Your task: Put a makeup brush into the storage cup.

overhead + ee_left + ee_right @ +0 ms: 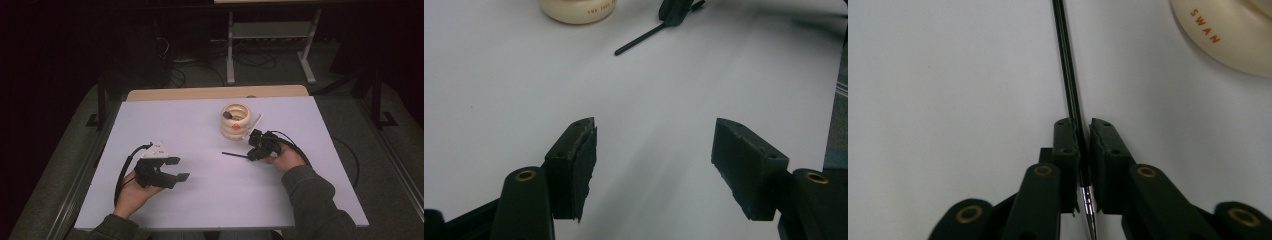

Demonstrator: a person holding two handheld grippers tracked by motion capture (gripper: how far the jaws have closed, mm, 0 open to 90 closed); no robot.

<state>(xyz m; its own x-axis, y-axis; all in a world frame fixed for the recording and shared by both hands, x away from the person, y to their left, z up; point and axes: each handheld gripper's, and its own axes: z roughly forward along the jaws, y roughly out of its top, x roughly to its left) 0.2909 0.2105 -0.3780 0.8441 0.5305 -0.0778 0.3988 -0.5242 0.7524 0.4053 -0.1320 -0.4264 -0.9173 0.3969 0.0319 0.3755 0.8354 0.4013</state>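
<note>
The right gripper (1084, 165) has its jaws clamped on a thin black pen (1068, 75), which lies flat on the white counter (200, 200) just in front of the cream ringed holder (235, 121). In the right gripper view the pads pinch the pen near its metal tip end, and the long black barrel runs straight out ahead between them. In the high view the right gripper (255, 152) sits close beside the holder, with the pen (234, 155) sticking out to its left along the counter.

The step in hand looks like picking the pen up to stand it in the holder, where 1 white pen (254, 123) already leans on the rim.

The grip is far toward 1 end, so the long free end will want to sag or swing when lifted. I would lift slowly and straight up, keeping the clamp firm, then turn the wrist so the pen hangs upright before moving over the holder. The mouth of the holder is narrow and partly taken up, so the lower end should be aimed at the open part of the ring, clear of the white pen. A knock on the rim could tip the light holder.

The left gripper (654, 165) rests on the counter well apart from the pen, jaws spread wide with nothing between them. It could steady the holder if needed.
</note>
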